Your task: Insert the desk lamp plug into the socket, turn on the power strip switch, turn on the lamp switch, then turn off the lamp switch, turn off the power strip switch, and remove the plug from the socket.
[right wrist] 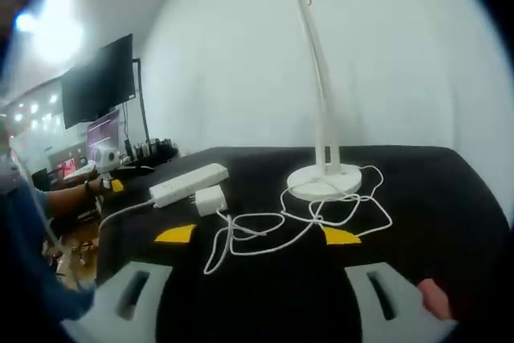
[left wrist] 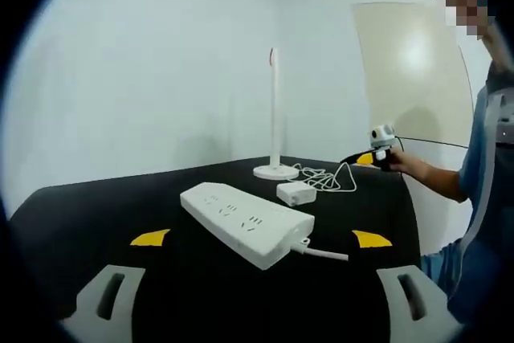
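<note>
Left gripper view: left gripper point(left wrist: 259, 299) jaws spread wide, empty, above the black table point(left wrist: 96, 214). Power strip point(left wrist: 246, 222) lies just ahead; plug point(left wrist: 296, 193) sits behind it, unplugged; lamp point(left wrist: 275, 118) stands upright farther back. Right gripper point(left wrist: 377, 150) is held by a hand at the table's right edge.

Right gripper view: right gripper point(right wrist: 257, 299) jaws wide, empty. Loose cord point(right wrist: 273, 226) coils between plug point(right wrist: 210, 199) and lamp base point(right wrist: 325, 182).

Right gripper point(right wrist: 257, 234) jaws spread apart, holding nothing. Coiled cord point(right wrist: 281, 226) lies directly ahead; lamp point(right wrist: 324, 118) beyond it; plug point(right wrist: 210, 198) and power strip point(right wrist: 189, 184) ahead-left.
</note>
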Motion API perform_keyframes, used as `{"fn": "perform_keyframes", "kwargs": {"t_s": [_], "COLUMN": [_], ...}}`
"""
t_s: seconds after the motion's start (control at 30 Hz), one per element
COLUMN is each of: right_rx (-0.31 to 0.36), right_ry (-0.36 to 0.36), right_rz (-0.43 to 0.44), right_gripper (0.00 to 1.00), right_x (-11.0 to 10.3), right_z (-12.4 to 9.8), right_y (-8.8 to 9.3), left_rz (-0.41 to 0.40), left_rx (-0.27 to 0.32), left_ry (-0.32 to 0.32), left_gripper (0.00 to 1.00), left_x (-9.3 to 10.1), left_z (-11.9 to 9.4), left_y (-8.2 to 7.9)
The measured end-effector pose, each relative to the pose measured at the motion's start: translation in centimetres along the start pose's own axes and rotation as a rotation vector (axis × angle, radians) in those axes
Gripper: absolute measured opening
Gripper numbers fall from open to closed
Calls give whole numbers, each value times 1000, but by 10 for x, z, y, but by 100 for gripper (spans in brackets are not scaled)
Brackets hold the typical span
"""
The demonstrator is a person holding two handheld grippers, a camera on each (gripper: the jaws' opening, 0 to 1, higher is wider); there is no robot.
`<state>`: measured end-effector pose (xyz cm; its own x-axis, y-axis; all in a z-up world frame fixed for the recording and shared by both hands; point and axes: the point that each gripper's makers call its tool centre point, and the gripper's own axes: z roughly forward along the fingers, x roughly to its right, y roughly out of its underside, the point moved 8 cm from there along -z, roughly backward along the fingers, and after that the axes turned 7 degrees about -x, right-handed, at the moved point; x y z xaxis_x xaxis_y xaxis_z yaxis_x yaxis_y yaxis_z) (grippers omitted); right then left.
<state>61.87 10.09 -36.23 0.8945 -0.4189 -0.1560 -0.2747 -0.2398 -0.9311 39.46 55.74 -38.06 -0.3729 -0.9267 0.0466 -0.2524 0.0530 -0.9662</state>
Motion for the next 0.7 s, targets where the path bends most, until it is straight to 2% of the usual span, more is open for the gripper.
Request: {"fn": "perform_keyframes", "kwargs": {"t_s": [0.27, 0.43, 0.53, 0.7], "right_rx": [-25, -41, -74, -138], "right_ry": [-37, -67, -96, -127], "right_rz": [-44, -71, -102, -121], "right_gripper": [45, 41, 35, 34], "right_x": [-11, -18, -22, -26], "right_z": [15, 26, 35, 50], "right_y": [-14, -21, -27, -33], "left_rz": [-17, 2, 5, -2], "left_rx": [5, -1, 2, 7], "left_ry": [-14, -15, -13, -10], "left_gripper": [89, 89, 89, 89], "left_x": [0, 7, 6, 7], "left_z": [10, 15, 19, 22], "left_y": [13, 13, 12, 12]}}
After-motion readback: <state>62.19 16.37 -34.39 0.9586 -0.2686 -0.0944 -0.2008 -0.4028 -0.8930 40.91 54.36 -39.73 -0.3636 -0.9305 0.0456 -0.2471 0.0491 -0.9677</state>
